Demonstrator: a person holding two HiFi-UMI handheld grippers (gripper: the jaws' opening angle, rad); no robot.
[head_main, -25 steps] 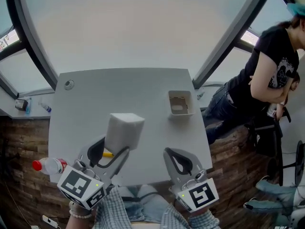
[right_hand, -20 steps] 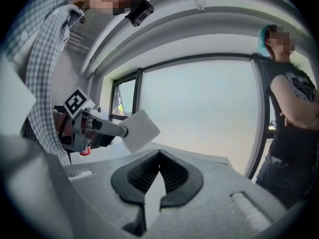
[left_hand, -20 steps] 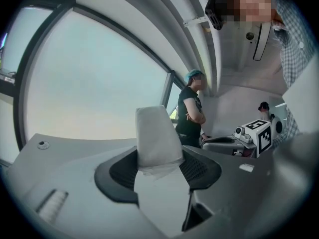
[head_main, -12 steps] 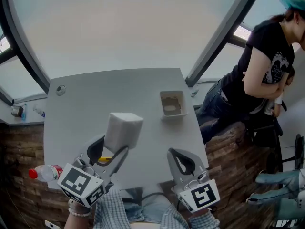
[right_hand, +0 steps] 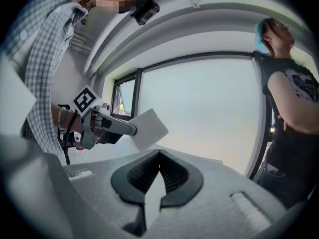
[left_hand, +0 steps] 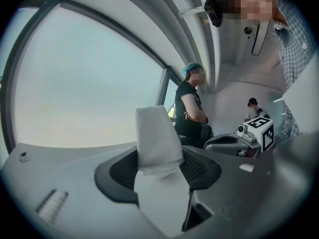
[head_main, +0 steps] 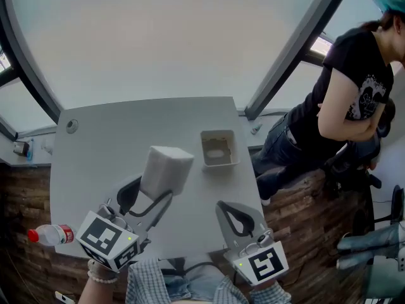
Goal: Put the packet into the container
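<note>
- The left tongs are closed on a white packet. The two jaws press its lower end from either side, and most of the packet sticks out past the tips.
- In the left gripper view the packet stands upright between the dark ribbed pads. Its top is smooth and rounded, and its bottom end is crumpled where it is pinched.
- In the right gripper view the packet shows tilted against the bright window, held up off the surface.
- The container, a small open beige tray, sits on the grey surface towards its far right part. Its inside is pale, and I cannot tell whether anything lies in it.
- The packet is near and to the left of the container, apart from it and not over its opening.
- The right tongs hang at the near right edge of the surface. Their jaws meet at the tips with nothing between them, as the right gripper view shows.
- A clear bottle with a red cap lies off the near left corner of the surface.
- A round grommet is set in the far left corner of the surface.
- A person in a black T-shirt stands to the right of the surface with arms folded.
</note>
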